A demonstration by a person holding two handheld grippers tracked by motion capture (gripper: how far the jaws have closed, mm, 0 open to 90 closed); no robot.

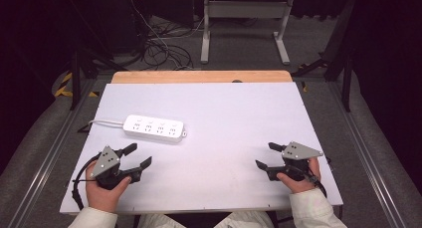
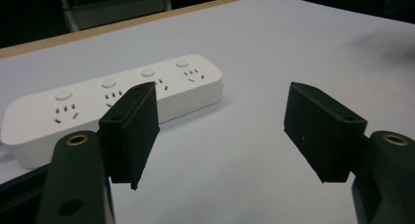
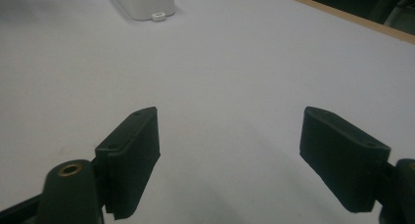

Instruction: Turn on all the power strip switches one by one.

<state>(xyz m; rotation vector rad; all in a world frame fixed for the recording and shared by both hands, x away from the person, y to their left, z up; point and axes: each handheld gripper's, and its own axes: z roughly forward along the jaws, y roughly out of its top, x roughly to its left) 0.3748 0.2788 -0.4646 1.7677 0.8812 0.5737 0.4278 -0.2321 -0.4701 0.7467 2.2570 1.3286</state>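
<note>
A white power strip [image 1: 154, 128] with several sockets lies flat on the white table top [image 1: 224, 113], left of centre, its white cable [image 1: 105, 122] running off to the left. My left gripper [image 1: 138, 155] rests near the front left, open and empty, a short way in front of the strip. In the left gripper view the power strip [image 2: 112, 101] lies just beyond the gripper [image 2: 225, 131], partly hidden by the left jaw. My right gripper [image 1: 265, 156] rests at the front right, open and empty. In the right gripper view the gripper [image 3: 244, 160] faces bare table, with the power strip's end [image 3: 147, 1] far off.
A strip of the wooden table edge [image 1: 199, 76] shows behind the white top. Beyond it are a white desk frame [image 1: 244, 29] and loose cables [image 1: 159, 49] on the floor. Metal rails [image 1: 50, 148] run along both sides.
</note>
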